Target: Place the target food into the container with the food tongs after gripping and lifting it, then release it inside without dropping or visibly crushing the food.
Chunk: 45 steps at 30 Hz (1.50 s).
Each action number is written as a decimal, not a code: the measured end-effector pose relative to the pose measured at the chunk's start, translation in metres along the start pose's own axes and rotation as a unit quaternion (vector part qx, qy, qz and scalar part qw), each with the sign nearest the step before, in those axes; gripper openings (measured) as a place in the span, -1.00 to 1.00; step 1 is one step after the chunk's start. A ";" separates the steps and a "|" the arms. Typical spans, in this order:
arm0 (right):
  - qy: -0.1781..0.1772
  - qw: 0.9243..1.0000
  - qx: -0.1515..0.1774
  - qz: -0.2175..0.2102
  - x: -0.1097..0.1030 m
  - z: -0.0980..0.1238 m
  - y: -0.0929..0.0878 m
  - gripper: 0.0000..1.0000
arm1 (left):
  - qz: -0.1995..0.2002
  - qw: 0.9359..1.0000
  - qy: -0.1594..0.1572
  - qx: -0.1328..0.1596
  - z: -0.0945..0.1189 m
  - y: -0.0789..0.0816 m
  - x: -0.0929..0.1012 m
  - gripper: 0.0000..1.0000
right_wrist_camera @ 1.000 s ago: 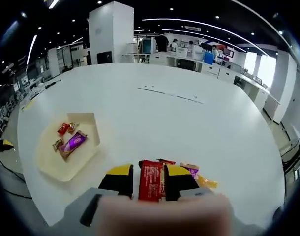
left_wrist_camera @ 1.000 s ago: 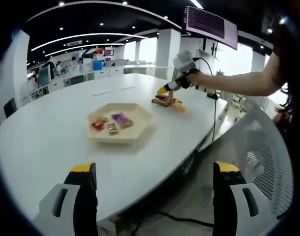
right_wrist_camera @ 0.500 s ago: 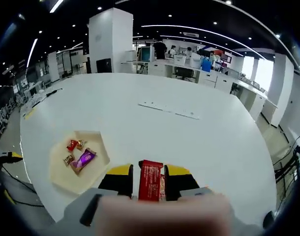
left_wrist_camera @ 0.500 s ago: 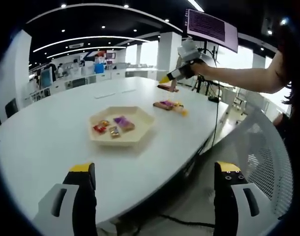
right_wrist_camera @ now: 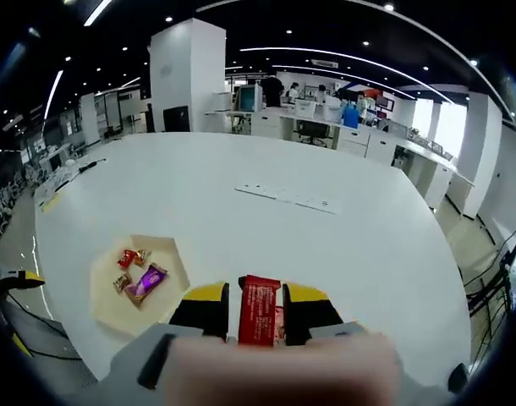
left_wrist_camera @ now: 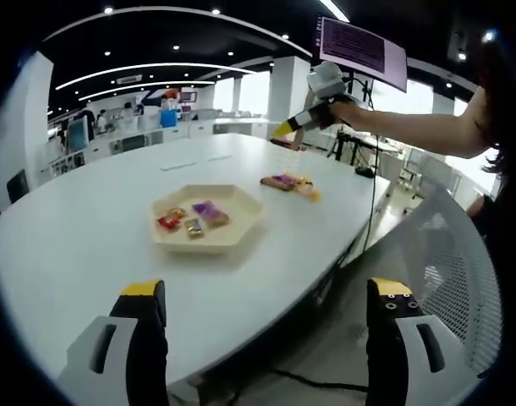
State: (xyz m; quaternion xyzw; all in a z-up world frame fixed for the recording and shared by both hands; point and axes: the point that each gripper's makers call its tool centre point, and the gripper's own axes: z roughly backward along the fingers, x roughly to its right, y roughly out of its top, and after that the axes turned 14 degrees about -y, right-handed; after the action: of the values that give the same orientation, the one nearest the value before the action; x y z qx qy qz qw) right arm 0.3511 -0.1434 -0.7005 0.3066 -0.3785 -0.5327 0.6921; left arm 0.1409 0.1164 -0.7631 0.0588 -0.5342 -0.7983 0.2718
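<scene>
Right gripper view, jaws clamping red snack packet (right_wrist_camera: 260, 310), white table (right_wrist_camera: 326, 245), open-plan office, left jaws apart.

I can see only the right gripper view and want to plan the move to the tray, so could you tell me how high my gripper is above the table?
Observer: In the left gripper view, the right gripper is raised well above the table, beyond the far side of the tray.
Operator: Thank you. Are any other snacks lying below the red packet I am holding?
Observer: Yes, a small pile of wrapped snacks lies on the table beside the tray, on the side towards your gripper.
Operator: And where is the other gripper?
Observer: The left gripper is open and empty, low at the table's near edge, next to a mesh chair.
</scene>
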 end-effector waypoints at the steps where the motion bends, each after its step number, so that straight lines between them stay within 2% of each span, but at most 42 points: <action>1: 0.002 1.000 0.000 0.000 -0.003 0.000 0.001 -0.53 | 0.001 1.000 -0.002 0.000 0.000 0.000 0.001 0.92; 6: 0.014 1.000 0.004 0.004 -0.022 -0.004 0.006 -0.52 | 0.001 1.000 -0.007 0.006 0.000 0.002 0.003 0.95; 17: 0.057 0.998 0.008 0.030 -0.081 -0.013 0.019 -0.52 | 0.002 1.000 -0.004 0.010 0.000 0.002 0.001 0.93; 26: 0.089 0.996 0.013 0.024 -0.120 -0.019 0.031 -0.52 | 0.000 1.000 -0.003 0.011 0.000 0.003 0.001 0.93; 30: 0.104 0.994 0.013 0.035 -0.141 -0.019 0.032 -0.52 | -0.002 1.000 -0.001 0.012 0.001 0.003 0.000 0.93; 37: 0.117 0.992 0.023 0.044 -0.160 -0.028 0.042 -0.52 | -0.007 1.000 0.009 0.022 0.003 0.007 -0.003 0.95; 42: 0.122 0.991 0.026 0.043 -0.165 -0.029 0.045 -0.49 | -0.008 1.000 0.011 0.023 0.003 0.007 -0.004 0.96; 44: 0.157 0.986 0.030 0.049 -0.173 -0.025 0.046 -0.40 | -0.008 1.000 0.010 0.022 0.003 0.007 -0.004 0.96; 45: 0.150 0.987 0.042 0.051 -0.171 -0.025 0.049 -0.38 | -0.008 1.000 0.010 0.021 0.003 0.007 -0.004 0.97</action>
State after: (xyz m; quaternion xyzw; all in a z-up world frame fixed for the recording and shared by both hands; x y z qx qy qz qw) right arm 0.3720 0.0348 -0.7069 0.3918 -0.3077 -0.4284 0.7538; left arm 0.1457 0.1186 -0.7566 0.0762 -0.5481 -0.7881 0.2695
